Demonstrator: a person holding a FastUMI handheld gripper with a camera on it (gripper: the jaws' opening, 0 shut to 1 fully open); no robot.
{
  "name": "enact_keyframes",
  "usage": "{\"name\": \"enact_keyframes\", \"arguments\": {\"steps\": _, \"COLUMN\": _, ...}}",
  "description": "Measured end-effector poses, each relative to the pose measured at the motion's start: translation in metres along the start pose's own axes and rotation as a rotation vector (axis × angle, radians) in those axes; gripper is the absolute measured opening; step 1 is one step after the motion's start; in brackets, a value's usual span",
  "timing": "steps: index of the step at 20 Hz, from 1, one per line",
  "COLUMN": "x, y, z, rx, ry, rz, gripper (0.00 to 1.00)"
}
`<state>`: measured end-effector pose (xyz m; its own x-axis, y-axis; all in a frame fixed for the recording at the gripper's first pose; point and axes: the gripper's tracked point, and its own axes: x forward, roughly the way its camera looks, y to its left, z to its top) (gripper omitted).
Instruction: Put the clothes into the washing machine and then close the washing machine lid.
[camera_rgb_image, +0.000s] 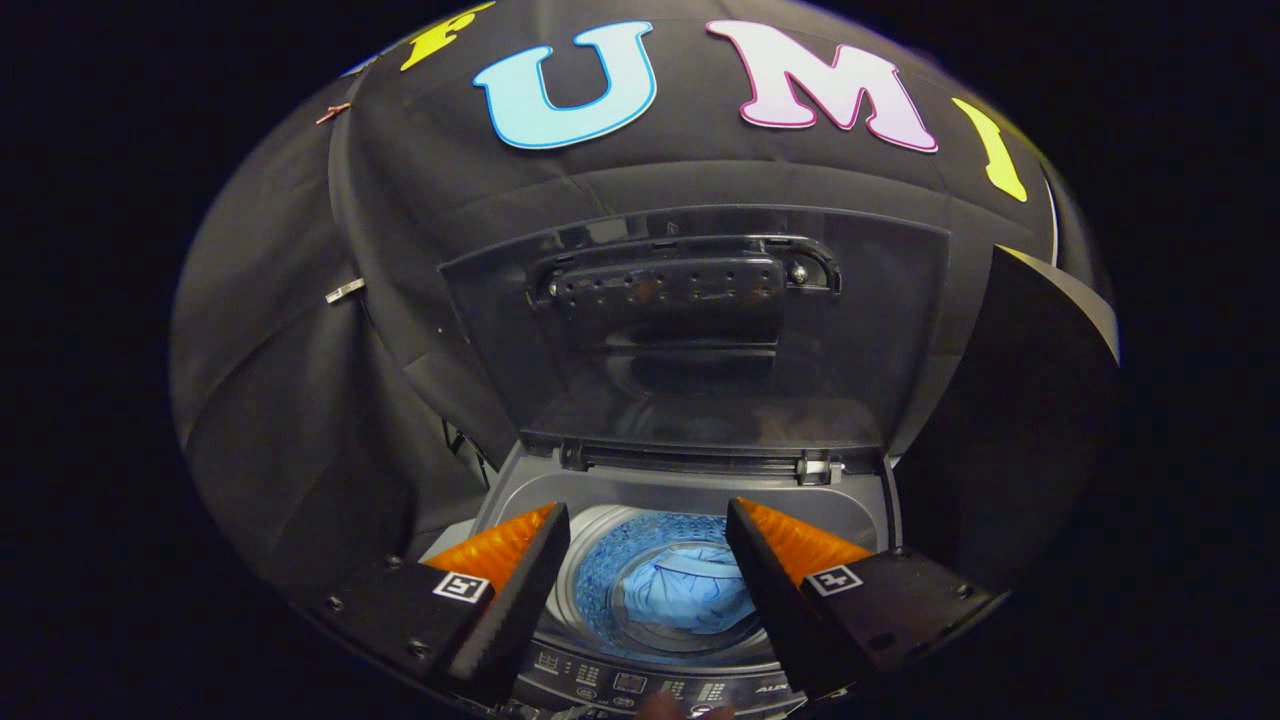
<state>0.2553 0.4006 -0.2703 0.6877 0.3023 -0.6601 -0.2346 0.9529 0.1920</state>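
Two jaws spread wide, empty, crumpled blue cloth in round drum, glossy translucent lid upright.

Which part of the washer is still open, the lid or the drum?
The lid stands upright behind the drum, which holds the blue clothes. The gripper is open above it, holding nothing.

The gripper has two wedge-shaped fingers with ribbed pads, chunky blocks behind carrying square fiducial tags and small screws.
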Motion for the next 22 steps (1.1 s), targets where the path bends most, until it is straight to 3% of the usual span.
{"name": "enact_keyframes", "arguments": {"steps": 4, "x": -0.006, "y": 0.011, "z": 0.035, "rx": 0.100, "ry": -0.124, "rz": 0.053, "gripper": 0.99}}
{"name": "enact_keyframes", "arguments": {"steps": 6, "x": -0.013, "y": 0.013, "z": 0.044, "rx": 0.148, "ry": -0.114, "rz": 0.078, "gripper": 0.99}}
{"name": "enact_keyframes", "arguments": {"steps": 9, "x": -0.019, "y": 0.001, "z": 0.059, "rx": 0.092, "ry": -0.123, "rz": 0.036, "gripper": 0.99}}
{"name": "enact_keyframes", "arguments": {"steps": 14, "x": -0.031, "y": 0.013, "z": 0.091, "rx": 0.063, "ry": -0.164, "rz": 0.035, "gripper": 0.99}}
{"name": "enact_keyframes", "arguments": {"steps": 22, "x": -0.022, "y": 0.026, "z": 0.175, "rx": -0.023, "ry": -0.260, "rz": -0.025, "gripper": 0.98}}
